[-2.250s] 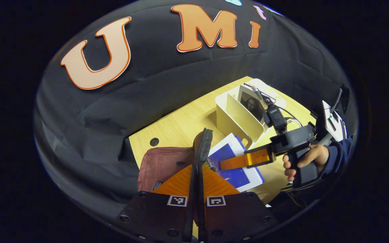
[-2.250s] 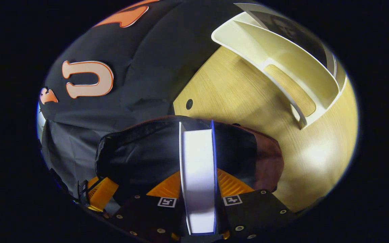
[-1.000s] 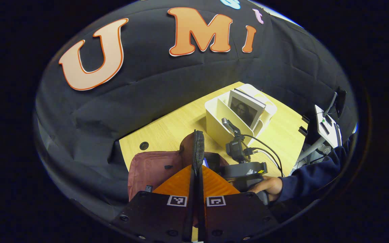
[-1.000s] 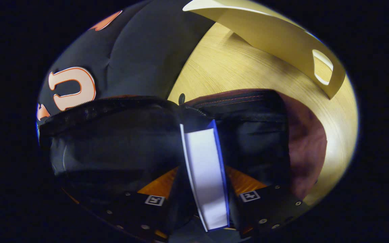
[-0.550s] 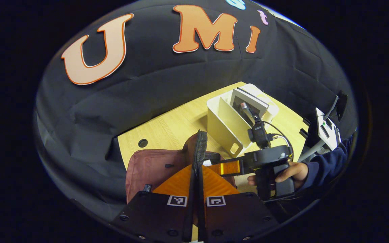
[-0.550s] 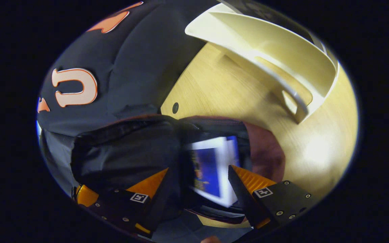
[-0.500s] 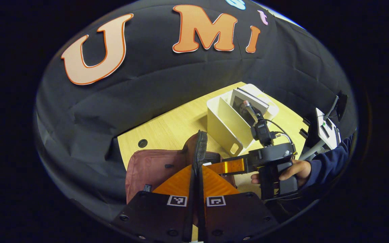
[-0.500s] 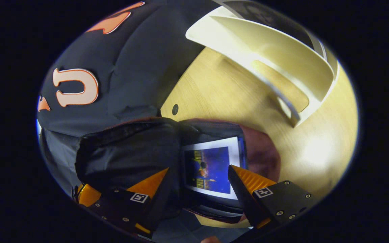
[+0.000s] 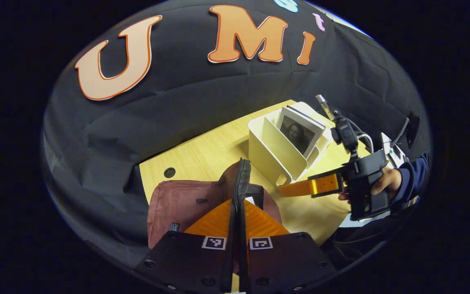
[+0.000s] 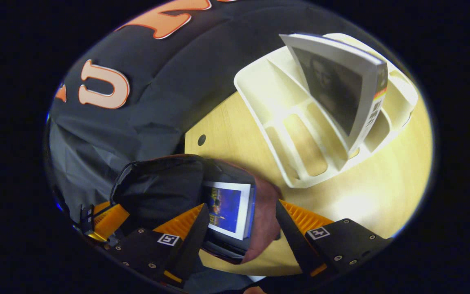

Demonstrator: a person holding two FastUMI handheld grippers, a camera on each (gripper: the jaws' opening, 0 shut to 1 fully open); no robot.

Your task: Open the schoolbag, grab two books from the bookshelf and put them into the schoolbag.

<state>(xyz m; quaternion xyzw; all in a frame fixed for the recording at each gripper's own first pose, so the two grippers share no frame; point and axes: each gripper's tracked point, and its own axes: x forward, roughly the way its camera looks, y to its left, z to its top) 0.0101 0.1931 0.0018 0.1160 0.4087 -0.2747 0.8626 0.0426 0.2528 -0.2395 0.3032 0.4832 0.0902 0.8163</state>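
Observation:
My left gripper (image 9: 237,204) is shut on the black-edged flap (image 9: 241,175) of the maroon schoolbag (image 9: 178,202) and holds it up. In the right gripper view the bag's dark opening (image 10: 159,188) holds a blue-covered book (image 10: 227,208), lying just beyond my right gripper (image 10: 241,222). That gripper is open and empty. In the left gripper view the right gripper (image 9: 296,188) hovers between the bag and the white bookshelf (image 9: 276,151), held by a hand (image 9: 386,183). A book with a portrait cover (image 10: 337,90) leans in the bookshelf (image 10: 296,139).
The bag and shelf rest on a light wooden table (image 9: 214,153) with a round cable hole (image 9: 169,172) near its far left corner. A white device on a stand (image 9: 396,153) sits past the table's right edge. Black cloth walls the booth behind.
My right gripper pushed the blue book into the bag, opened and let it go, then drew back up and right toward the bookshelf. The left gripper kept holding the flap.

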